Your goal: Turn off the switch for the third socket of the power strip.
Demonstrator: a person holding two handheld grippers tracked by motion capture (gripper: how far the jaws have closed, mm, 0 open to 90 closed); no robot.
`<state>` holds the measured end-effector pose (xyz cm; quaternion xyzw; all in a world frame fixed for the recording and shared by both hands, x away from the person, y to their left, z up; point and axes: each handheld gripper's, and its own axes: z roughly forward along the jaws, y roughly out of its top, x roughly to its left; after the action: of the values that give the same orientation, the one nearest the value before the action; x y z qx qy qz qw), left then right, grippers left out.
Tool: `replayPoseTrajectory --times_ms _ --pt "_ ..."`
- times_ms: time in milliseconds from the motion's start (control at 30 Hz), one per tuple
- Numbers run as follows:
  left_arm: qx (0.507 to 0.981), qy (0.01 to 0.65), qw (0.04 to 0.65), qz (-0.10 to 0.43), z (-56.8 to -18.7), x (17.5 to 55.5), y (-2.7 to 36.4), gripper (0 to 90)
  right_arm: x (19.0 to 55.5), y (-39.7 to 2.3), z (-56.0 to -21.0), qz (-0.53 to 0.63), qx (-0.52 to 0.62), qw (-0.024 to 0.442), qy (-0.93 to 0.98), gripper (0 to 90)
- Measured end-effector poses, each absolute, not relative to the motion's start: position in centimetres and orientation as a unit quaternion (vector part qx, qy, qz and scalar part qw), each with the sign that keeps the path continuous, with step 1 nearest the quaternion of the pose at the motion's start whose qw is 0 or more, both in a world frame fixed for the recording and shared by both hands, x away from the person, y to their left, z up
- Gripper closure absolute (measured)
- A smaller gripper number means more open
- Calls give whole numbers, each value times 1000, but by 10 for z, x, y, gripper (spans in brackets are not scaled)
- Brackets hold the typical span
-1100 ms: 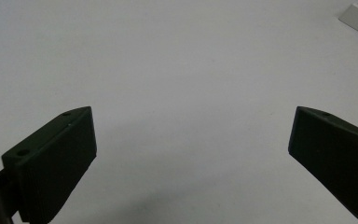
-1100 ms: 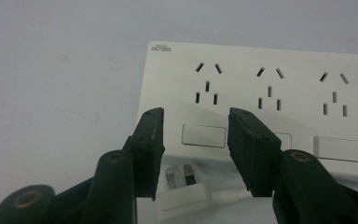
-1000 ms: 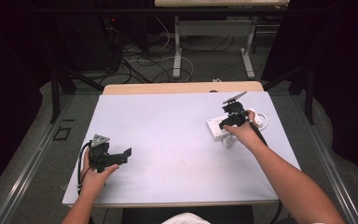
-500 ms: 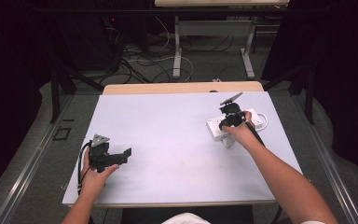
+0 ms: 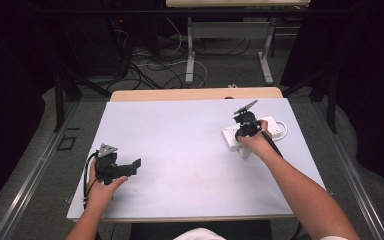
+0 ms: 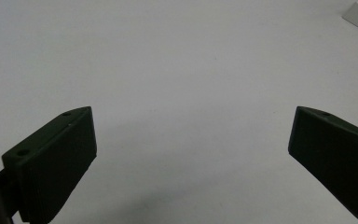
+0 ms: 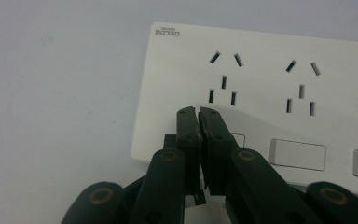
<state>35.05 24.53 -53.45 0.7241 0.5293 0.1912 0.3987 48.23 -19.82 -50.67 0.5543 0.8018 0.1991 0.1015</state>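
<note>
One white power strip (image 5: 252, 134) lies on the table's (image 5: 180, 130) far right part, its long axis running left to right. The right gripper (image 7: 198, 116) hangs over its left end, jaws pressed together, tips above the strip's first rocker switch, perhaps touching it. The left gripper (image 5: 129, 168) rests well apart at the near left, jaws spread wide over bare tabletop.

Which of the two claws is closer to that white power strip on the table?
The right. The right claw hangs directly over the white power strip, jaws together. The left claw rests far across the table, jaws apart.
</note>
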Motion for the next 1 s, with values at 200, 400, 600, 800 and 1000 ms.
replayPoseTrajectory --times_ms 200,400,600,800,1000 --pt "725 530 397 191 -534 350 246 9 482 -197 -507 198 552 108 803 889" --pt "724 531 397 191 -534 350 246 9 481 -196 -508 203 549 112 803 894" --pt "725 531 397 190 -534 350 246 9 481 -196 -507 198 548 113 805 899" --pt "724 530 399 190 -535 351 245 9 481 -196 -507 197 549 111 804 900" --pt "724 530 398 191 -534 350 245 9 482 -197 -508 204 547 110 804 900"
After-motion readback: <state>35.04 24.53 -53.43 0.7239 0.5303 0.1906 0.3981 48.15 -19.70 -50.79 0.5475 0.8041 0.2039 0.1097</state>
